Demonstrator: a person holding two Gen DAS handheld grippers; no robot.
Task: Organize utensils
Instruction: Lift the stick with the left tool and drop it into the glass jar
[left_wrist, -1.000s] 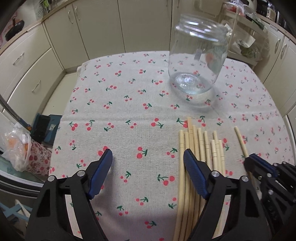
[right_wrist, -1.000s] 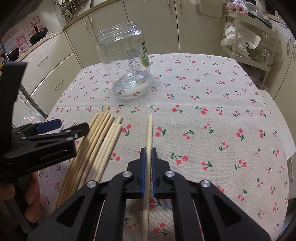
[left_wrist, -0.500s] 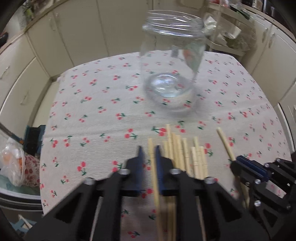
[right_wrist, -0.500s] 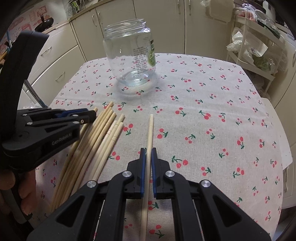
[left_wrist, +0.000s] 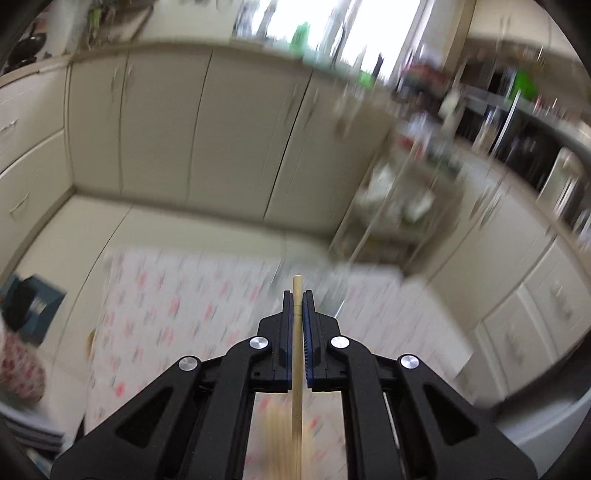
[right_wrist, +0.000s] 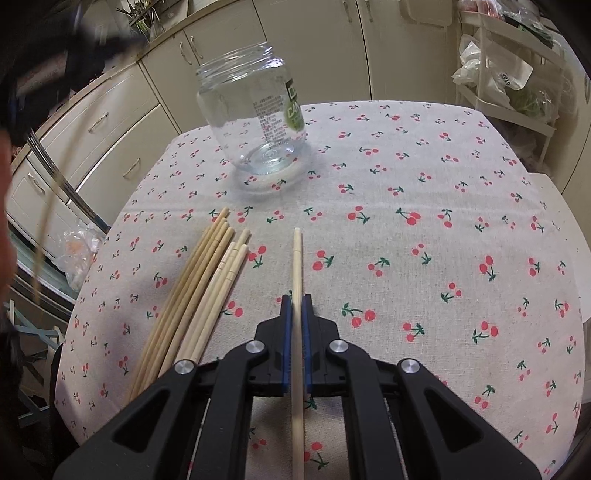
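Chopsticks: we have one clamped in the left gripper (left_wrist: 297, 301) above the table, one in the right gripper (right_wrist: 296, 304) near the table's near edge; tip both upright over the jar (right_wrist: 255, 110).

- Your left hand-held gripper (left_wrist: 297, 295), wide open over the desk (left_wrist: 184, 288) a second ago, has clamped onto one chopstick (left_wrist: 296, 369) from the left edge of the bundle (right_wrist: 199, 295).
- You've lifted it clear; its view now tilts up toward the blurred cabinets (left_wrist: 221, 129).
- The jar (right_wrist: 255, 122) has dropped out of that view.
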